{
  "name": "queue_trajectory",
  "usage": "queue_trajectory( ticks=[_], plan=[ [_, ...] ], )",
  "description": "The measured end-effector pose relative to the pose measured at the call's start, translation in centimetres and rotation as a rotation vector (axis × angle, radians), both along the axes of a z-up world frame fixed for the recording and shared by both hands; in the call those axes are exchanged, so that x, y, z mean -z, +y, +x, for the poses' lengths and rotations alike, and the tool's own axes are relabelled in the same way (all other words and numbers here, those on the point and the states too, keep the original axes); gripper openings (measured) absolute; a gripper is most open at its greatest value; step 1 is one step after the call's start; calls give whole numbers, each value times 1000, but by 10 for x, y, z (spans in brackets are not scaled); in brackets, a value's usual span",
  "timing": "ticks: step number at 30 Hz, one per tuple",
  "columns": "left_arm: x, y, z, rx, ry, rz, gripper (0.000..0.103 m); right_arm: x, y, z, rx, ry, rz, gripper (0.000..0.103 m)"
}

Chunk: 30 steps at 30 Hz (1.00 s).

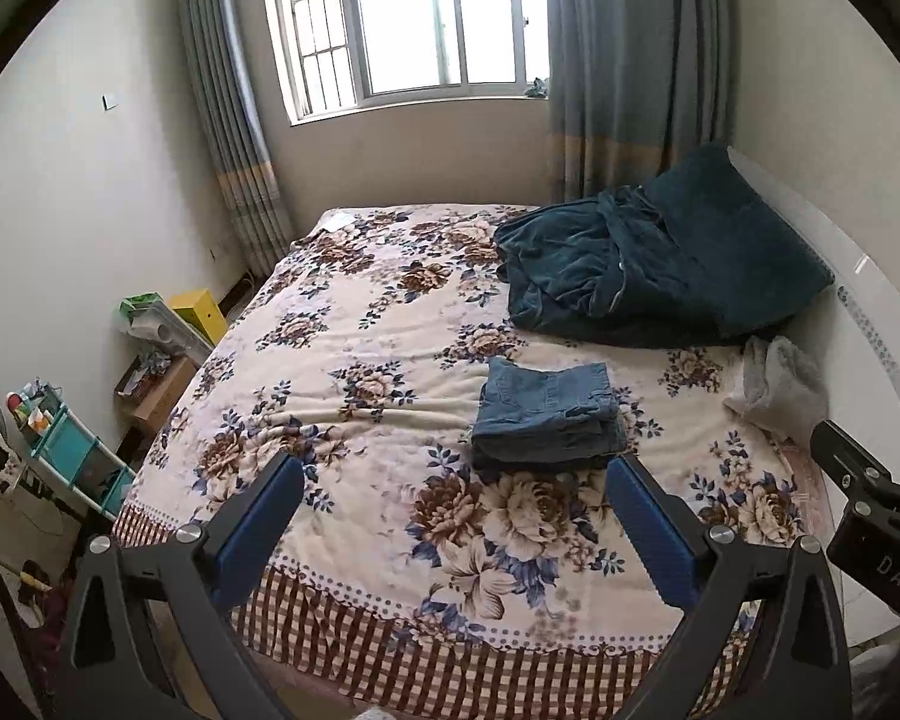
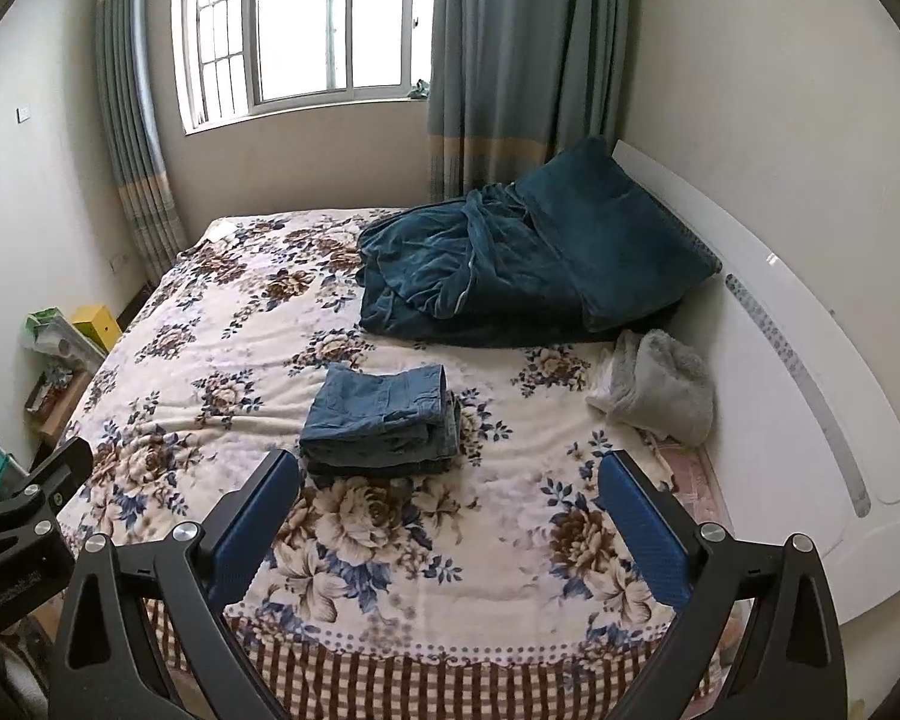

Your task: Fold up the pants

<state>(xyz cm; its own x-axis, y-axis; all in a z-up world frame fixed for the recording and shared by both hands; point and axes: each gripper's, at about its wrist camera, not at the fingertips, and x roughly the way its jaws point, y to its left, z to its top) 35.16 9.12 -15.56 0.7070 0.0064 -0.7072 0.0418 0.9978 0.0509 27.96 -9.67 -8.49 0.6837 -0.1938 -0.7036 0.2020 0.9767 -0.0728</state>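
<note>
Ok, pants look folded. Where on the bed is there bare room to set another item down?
Bare bedspread lies left of the folded pants toward the window-side edge, and in front of them by the checked border. It is crowded behind: the teal blanket and pillow, with a grey towel by the headboard. Both the left hand-held gripper and right hand-held gripper are open, holding nothing.

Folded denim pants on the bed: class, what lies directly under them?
The folded denim pants rest on the floral blanket. The patch of blanket beneath them is covered, so anything under them cannot be seen.
</note>
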Motion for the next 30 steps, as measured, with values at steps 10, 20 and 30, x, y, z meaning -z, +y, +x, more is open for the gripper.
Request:
queue_trajectory(
  ticks=[10,20,30],
  plan=[
    [-1,2,2,-10,-1,-5,103,4,2,-3,-4,-1,8,102],
    [-7,-3,-4,-16,-20,-6,103,6,1,-11,-9,2,30,102],
    [-12,-3,-5,-18,-29,-9,103,2,-2,-14,-8,-9,36,102]
  ],
)
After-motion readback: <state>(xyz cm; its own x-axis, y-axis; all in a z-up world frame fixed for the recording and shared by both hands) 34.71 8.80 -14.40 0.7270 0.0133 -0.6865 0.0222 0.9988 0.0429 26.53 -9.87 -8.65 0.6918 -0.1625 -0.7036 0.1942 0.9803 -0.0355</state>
